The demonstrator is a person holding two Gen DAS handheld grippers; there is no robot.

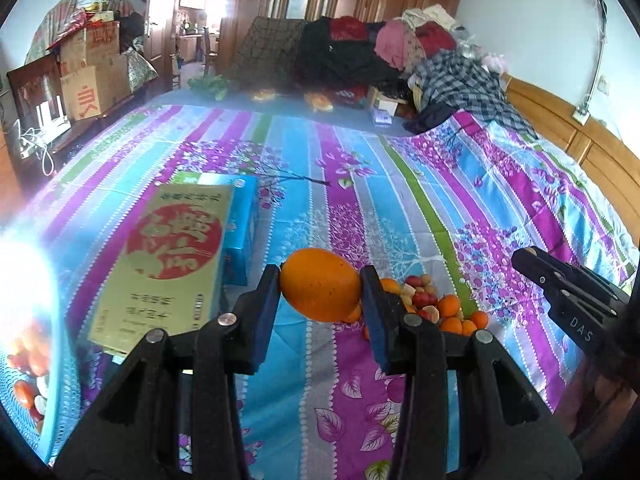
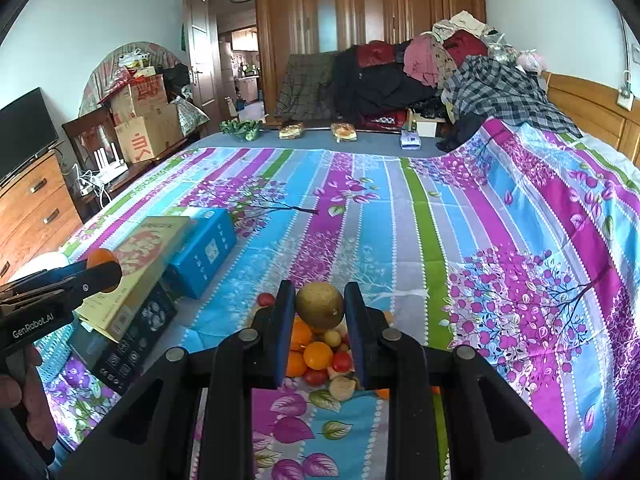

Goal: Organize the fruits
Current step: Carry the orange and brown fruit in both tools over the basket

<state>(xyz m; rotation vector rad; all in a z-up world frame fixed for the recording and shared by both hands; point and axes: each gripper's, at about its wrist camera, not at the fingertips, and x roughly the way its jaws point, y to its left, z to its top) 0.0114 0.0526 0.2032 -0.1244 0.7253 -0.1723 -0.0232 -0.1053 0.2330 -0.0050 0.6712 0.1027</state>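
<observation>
Both grippers carry fruit above a bed with a striped floral bedspread (image 2: 400, 216). Left gripper (image 1: 320, 292) clamps an orange (image 1: 320, 290); right gripper (image 2: 320, 308) clamps a brownish-green round fruit (image 2: 320, 305). Each fruit sits at the fingertips, so a jolt could likely pop it loose onto the fruit pile (image 2: 320, 356) below. Smooth, bright-skinned and slightly oval, the orange looks firm. A blue basket (image 1: 60, 380) at far left holds small red fruits.

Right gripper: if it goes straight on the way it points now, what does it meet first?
Probably the fruit pile on the bedspread, just beyond the brown fruit that the right gripper holds; depth is unclear.
</observation>
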